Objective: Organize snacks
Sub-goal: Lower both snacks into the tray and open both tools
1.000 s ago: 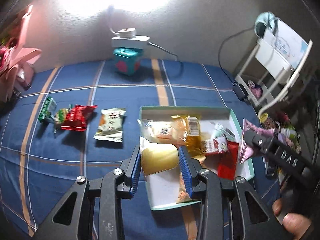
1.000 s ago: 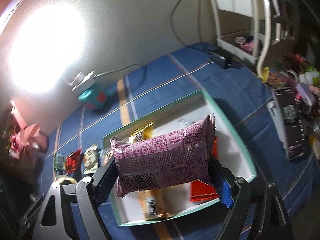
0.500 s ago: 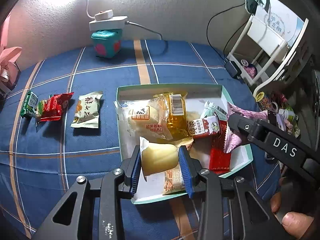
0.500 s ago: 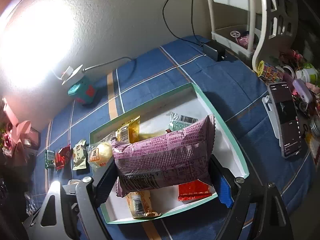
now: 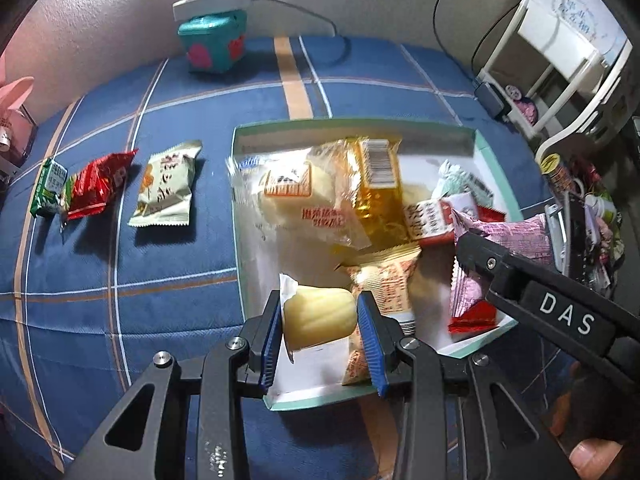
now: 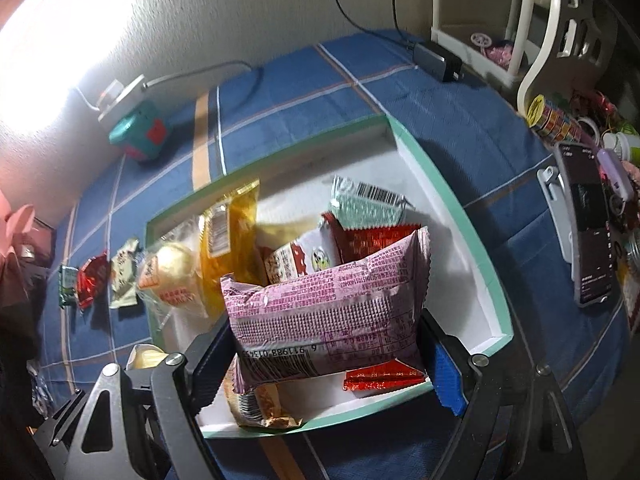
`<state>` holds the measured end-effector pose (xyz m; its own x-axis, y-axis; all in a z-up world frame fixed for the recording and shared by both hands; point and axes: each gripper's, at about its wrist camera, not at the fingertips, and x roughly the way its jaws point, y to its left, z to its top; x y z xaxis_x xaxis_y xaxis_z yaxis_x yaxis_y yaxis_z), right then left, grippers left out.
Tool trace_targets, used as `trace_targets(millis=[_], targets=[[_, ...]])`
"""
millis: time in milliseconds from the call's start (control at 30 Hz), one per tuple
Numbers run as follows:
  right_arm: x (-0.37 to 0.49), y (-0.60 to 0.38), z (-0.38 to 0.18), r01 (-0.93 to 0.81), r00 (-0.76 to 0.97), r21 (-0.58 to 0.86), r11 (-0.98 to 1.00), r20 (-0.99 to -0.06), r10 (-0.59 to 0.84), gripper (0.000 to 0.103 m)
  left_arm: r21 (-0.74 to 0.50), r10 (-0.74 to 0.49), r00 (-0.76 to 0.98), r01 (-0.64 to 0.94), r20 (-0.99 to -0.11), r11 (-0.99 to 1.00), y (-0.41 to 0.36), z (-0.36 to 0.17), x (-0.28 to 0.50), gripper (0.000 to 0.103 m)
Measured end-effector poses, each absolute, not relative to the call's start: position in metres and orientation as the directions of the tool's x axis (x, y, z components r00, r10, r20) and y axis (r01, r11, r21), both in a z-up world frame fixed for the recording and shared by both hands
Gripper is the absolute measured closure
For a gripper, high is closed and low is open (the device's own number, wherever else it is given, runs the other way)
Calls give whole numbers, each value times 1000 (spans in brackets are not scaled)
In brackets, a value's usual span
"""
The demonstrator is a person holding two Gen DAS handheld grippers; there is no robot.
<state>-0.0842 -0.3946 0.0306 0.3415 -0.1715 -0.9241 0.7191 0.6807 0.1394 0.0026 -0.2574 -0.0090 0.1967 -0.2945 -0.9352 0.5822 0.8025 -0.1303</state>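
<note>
A shallow white box with a green rim (image 5: 356, 125) (image 6: 452, 204) lies on the blue checked cloth, with several snack packs piled inside. My left gripper (image 5: 322, 332) is shut on a pale yellow jelly cup (image 5: 318, 314), held over the box's near left corner. My right gripper (image 6: 326, 356) is shut on a wide pink snack bag (image 6: 328, 312) (image 5: 516, 232), gripped by its two ends above the box's near right part. Three packs lie in a row on the cloth left of the box: green (image 5: 50, 188), red (image 5: 100, 184) and beige (image 5: 168, 188).
A teal cube (image 5: 212, 42) with a white power strip on top stands by the far wall. A white rack (image 5: 560, 60) and a phone (image 6: 588, 236) among clutter crowd the right side. A pink object (image 5: 14, 100) sits at the far left.
Both grippers have come down toward the box and tilted more steeply, each still holding its snack. The box and its packs now fill more of both views.
</note>
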Motion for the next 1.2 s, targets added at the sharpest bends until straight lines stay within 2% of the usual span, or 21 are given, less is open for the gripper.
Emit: trace_targets(millis=[633,767,1133,1200], targets=[[-75,-391,4,709,280,125,694,-953,-115,16,-112,-228,151,546,-962,830,-259,-38,9,64],[-74,-390,0,703,275,130,699,-956,-99,14,-107,-220,149,540,-964,835,-261,-39,10,48],[-73,-390,11,689,302,122,715,-945,-130,12,-104,-232,174,539,-957,835,-257,-25,11,44],[-73,-390,14,687,309,124,716,-942,-133,12,-101,-230,180,537,-956,838,-257,-23,12,32]])
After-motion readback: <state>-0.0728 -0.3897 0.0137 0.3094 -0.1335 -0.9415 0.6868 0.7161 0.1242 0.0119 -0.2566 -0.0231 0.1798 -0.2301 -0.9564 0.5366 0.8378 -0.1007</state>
